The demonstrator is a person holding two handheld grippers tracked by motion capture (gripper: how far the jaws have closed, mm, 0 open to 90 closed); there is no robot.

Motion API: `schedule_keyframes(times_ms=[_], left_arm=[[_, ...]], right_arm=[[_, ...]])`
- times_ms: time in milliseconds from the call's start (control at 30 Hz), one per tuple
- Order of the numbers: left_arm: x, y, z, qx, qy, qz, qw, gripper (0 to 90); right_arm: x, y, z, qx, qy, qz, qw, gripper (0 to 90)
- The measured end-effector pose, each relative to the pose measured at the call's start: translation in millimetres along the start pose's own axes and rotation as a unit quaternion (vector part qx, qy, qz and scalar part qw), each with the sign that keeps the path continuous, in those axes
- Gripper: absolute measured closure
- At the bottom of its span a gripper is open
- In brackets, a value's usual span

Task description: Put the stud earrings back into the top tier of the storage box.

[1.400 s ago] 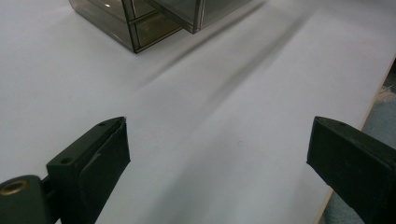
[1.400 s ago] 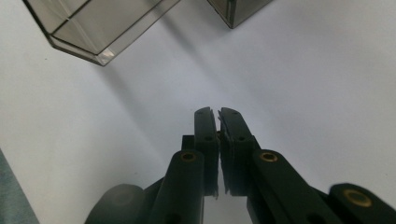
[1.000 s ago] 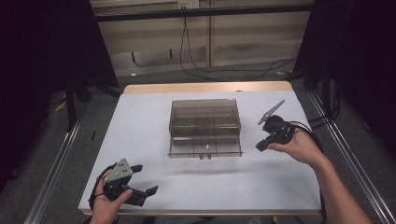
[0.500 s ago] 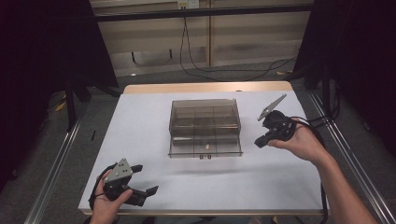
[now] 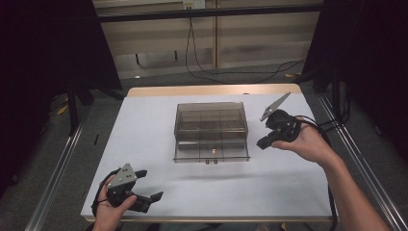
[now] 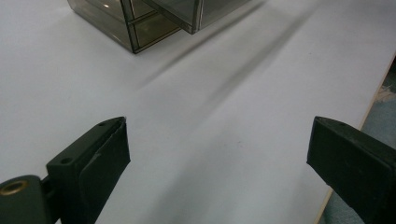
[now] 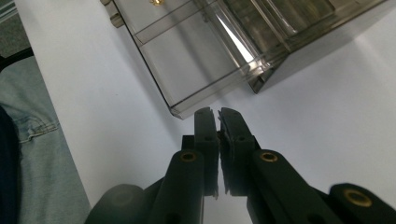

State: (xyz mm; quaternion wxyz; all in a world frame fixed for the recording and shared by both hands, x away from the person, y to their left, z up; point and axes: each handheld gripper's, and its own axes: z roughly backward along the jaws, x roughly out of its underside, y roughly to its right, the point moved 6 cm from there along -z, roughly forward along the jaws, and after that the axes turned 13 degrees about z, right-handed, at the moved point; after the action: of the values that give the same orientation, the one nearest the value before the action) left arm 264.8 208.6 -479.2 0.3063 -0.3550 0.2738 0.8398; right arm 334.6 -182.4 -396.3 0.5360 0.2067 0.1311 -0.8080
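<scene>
**Right claw lifts beside the drawer box**

Since a second ago the right claw (image 5: 262, 143), closed on nothing, has risen slightly off the white table (image 5: 144, 125), beside the smoky clear plastic drawer box (image 5: 210, 130) at table centre; its bottom drawer (image 7: 187, 60) is probably next. The right claw's view shows that drawer's brass knob. The left claw (image 6: 219, 154) gapes empty.

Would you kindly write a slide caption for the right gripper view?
Shut right gripper poised beside the pulled-out drawer of a clear organiser box on a white table.
</scene>
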Motion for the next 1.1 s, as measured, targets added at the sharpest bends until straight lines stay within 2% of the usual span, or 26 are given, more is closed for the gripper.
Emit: schedule_keyframes(times_ms=[533,700,1100], left_arm=[[-0.2,0.5,-0.4,0.002,-0.001,0.000,1.0000,5.7],[-0.3,0.3,0.1,0.001,0.000,-0.002,1.0000,5.8],[-0.1,0.5,0.7,0.000,0.002,0.003,1.0000,5.8]], right_arm=[[-30.2,-4.4,5.0,-0.002,0.013,0.025,0.9996,87.4],[-47.0,-7.7,-1.1,-0.010,0.014,0.041,0.9990,87.4],[-76.4,-12.7,-10.4,-0.020,0.014,0.061,0.9978,87.4]])
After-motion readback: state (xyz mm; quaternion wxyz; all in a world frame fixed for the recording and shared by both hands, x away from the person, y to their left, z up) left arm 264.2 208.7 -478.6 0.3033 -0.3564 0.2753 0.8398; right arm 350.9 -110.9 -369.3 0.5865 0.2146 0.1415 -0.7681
